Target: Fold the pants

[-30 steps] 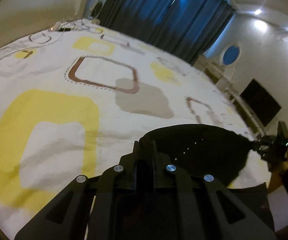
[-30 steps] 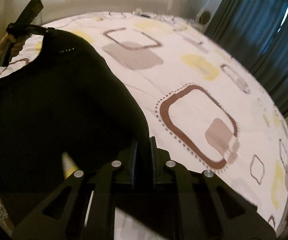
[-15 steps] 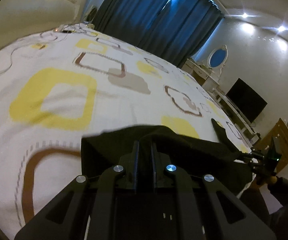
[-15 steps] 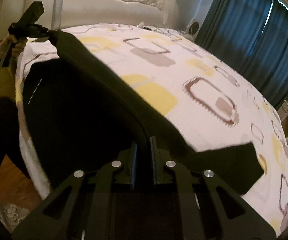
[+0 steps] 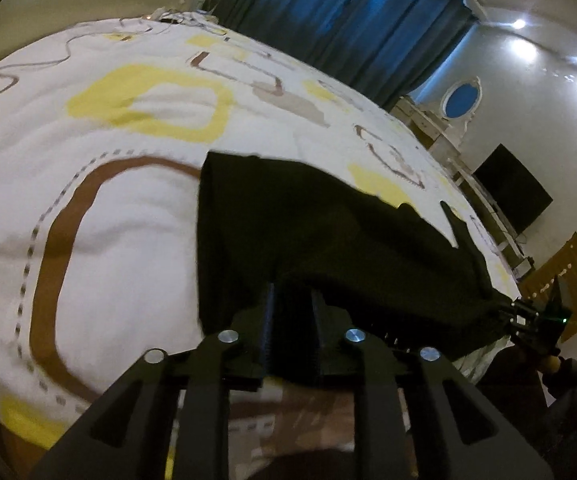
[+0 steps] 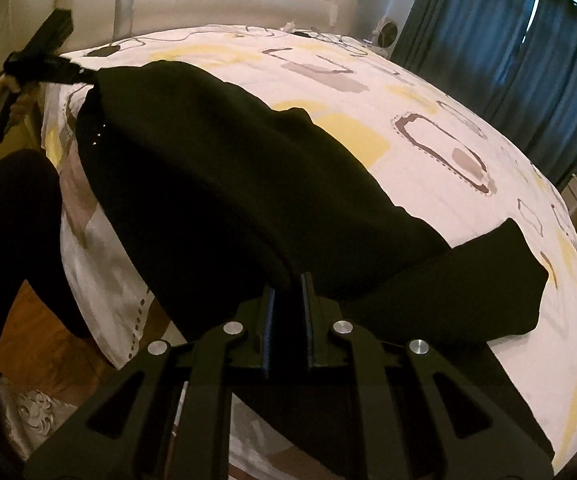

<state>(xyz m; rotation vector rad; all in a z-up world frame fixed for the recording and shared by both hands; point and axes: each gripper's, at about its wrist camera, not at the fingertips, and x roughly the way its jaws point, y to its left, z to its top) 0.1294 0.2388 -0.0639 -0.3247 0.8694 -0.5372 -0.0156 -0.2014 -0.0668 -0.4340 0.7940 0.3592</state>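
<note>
Black pants (image 6: 224, 168) lie spread over the near edge of the bed (image 6: 428, 92), stretched between my two grippers. My right gripper (image 6: 287, 284) is shut on one end of the pants' edge. My left gripper (image 5: 291, 296) is shut on the other end of the pants (image 5: 328, 232). In the right wrist view the left gripper (image 6: 76, 74) shows at the far left, pinching the cloth. In the left wrist view the right gripper (image 5: 508, 308) shows at the far right. One pant leg (image 6: 468, 280) lies flat to the right.
The bed has a white cover with yellow, brown and grey shapes and a padded white headboard (image 6: 228, 4). Blue curtains (image 5: 348, 28) hang behind. A TV (image 5: 514, 194) and a dresser stand by the wall. The person's leg (image 6: 8, 220) stands by the wooden floor (image 6: 48, 340).
Both grippers have come down and back toward the bed's near edge with the pants, which went from hanging in the air to lying spread on the cover.
</note>
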